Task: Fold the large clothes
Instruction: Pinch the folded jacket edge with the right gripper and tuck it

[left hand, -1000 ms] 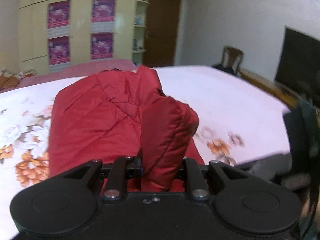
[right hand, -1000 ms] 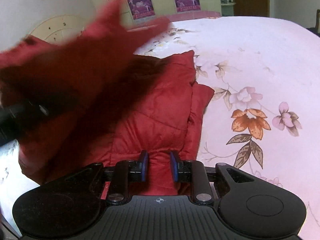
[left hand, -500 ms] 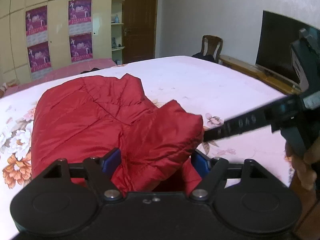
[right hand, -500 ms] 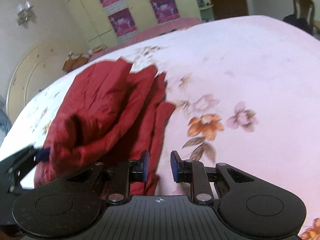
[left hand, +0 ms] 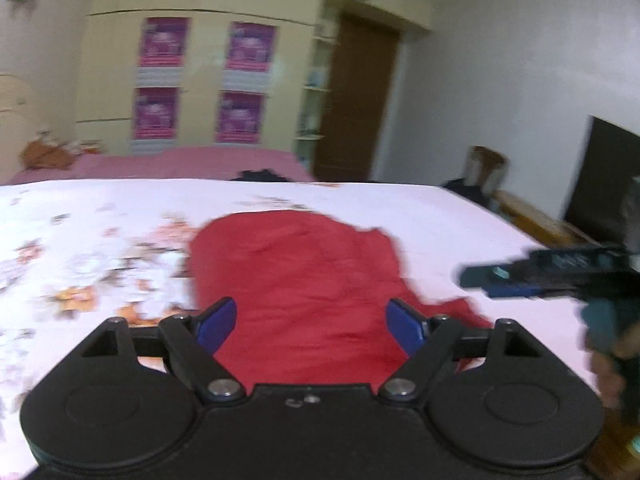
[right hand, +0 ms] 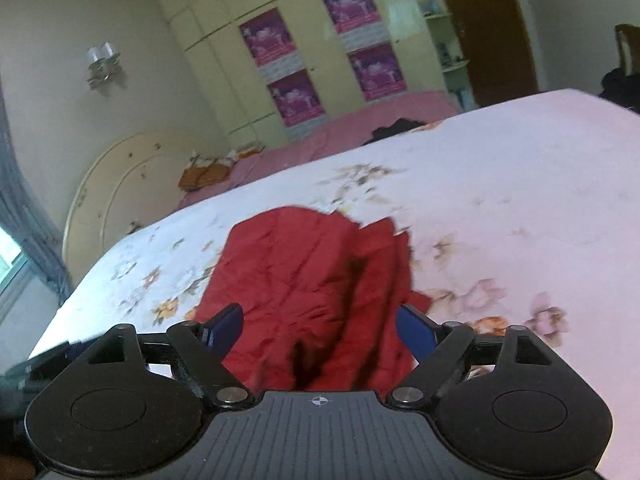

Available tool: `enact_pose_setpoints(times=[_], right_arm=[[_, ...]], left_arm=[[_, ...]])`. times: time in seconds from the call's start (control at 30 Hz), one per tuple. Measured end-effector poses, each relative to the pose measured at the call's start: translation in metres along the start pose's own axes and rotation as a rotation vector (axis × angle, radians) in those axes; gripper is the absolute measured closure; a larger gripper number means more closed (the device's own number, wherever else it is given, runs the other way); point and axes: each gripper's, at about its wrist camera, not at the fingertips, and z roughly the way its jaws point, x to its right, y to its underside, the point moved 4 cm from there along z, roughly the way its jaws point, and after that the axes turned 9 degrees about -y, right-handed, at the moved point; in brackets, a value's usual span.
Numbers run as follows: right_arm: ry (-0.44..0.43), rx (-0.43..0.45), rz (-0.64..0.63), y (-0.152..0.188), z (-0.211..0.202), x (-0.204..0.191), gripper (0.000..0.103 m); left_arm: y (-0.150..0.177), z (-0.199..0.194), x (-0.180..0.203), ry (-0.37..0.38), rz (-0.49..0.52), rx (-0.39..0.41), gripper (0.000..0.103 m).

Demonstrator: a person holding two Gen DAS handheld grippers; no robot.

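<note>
A folded red quilted jacket lies mid-frame on the floral white bedsheet; cream wardrobe behind; left tool spread, right tool opening, both empty

The bed is covered by a pale pink sheet printed with orange and pink flowers. A red jacket lies on it in a folded heap near the close edge, its quilted layers stacked unevenly, the sheet bare to either side. Past the sheet's far edge runs a plain pink strip with a small dark item lying on it, too blurred to identify.
</note>
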Motion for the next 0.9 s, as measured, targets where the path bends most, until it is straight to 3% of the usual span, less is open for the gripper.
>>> enact_pose_setpoints(times=[0.03,0.17,0.23,0.33,0.43,0.57,0.67,0.9], right_arm=[[-0.006,-0.016,0.003,0.003,0.005,-0.001,0.037],[-0.003,-0.085,0.007,0.021,0.021,-0.004,0.043],[0.000,-0.119,0.015,0.030,0.026,-0.001,0.064],[0.002,-0.149,0.044,0.039,0.025,0.008,0.080],[-0.006,-0.155,0.061,0.045,0.019,0.011,0.094],[0.011,-0.158,0.078,0.052,0.007,0.019,0.097],[0.072,-0.206,0.106,0.070,0.013,0.039,0.098],[0.149,-0.220,0.089,0.085,0.031,0.060,0.097]], left_arm=[[0.001,0.008,-0.007,-0.029,-0.003,-0.016,0.030],[0.005,0.037,-0.023,-0.081,-0.036,-0.064,0.045],[0.009,0.050,-0.023,-0.079,-0.040,-0.078,0.055],[0.017,0.061,-0.016,-0.045,-0.017,-0.107,0.069],[0.028,0.063,-0.004,-0.006,0.021,-0.101,0.073],[0.036,0.065,0.007,0.038,0.039,-0.102,0.073],[0.046,0.068,0.019,0.059,0.074,-0.115,0.071],[0.059,0.075,0.031,0.033,0.118,-0.127,0.071]])
